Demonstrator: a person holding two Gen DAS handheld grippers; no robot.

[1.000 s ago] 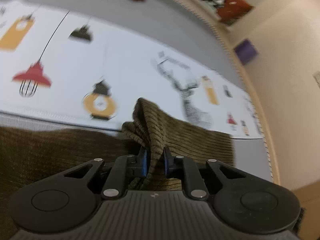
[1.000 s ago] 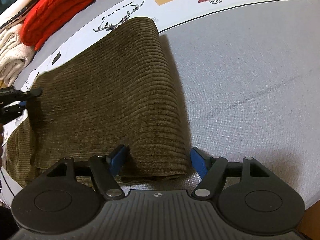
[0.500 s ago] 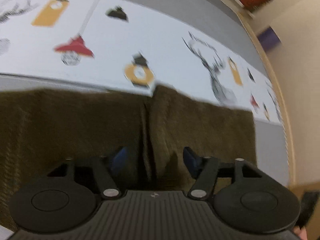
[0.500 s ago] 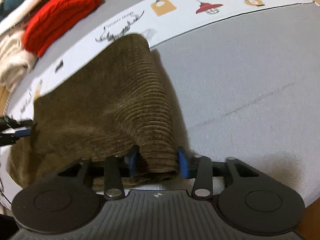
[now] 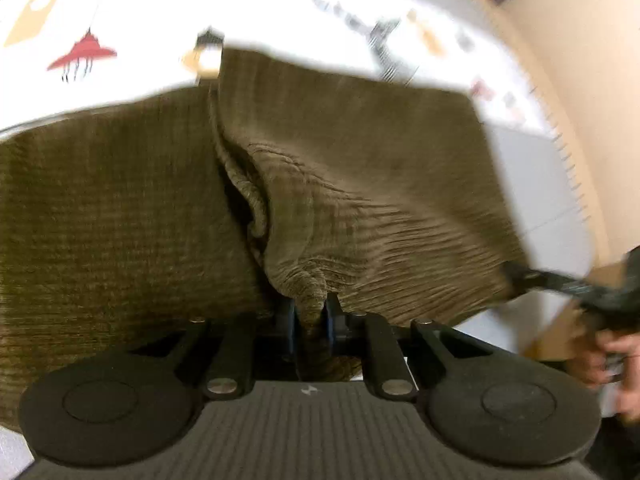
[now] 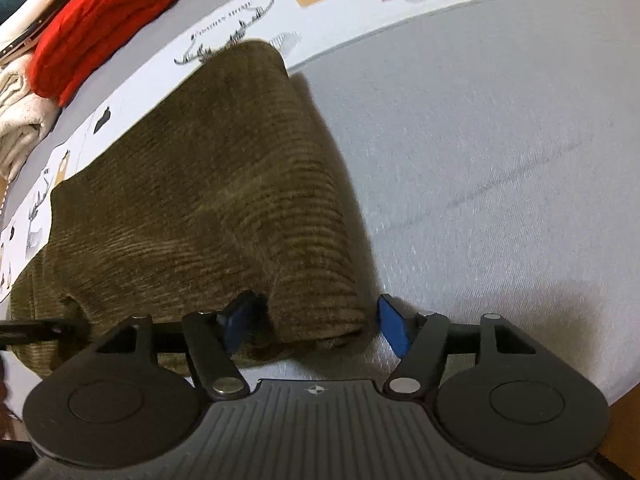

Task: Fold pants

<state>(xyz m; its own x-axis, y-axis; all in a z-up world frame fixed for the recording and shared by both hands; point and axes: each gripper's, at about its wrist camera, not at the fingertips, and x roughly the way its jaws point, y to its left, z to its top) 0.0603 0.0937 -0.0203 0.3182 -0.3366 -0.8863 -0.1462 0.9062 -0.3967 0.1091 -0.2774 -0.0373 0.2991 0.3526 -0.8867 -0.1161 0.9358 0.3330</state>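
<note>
We are working over a grey fabric-covered tabletop (image 6: 500, 160) with a white printed runner (image 5: 280, 4) crossing it. The olive-brown corduroy pants (image 6: 208, 200) are lying folded across both. Nearest us, the left tongs (image 5: 310, 314) are closing, their blue pads already pinching a raised pleat of corduroy. The right tongs (image 6: 316, 320) are opening, standing apart around the rolled edge of the pants, the right-hand pad clear of the cloth. In the left view a hand (image 5: 612, 364) is gripping the other tool's handle. Farther off, a folded red knitted garment (image 6: 100, 28) is resting beside cream cloths (image 6: 16, 120).
</note>
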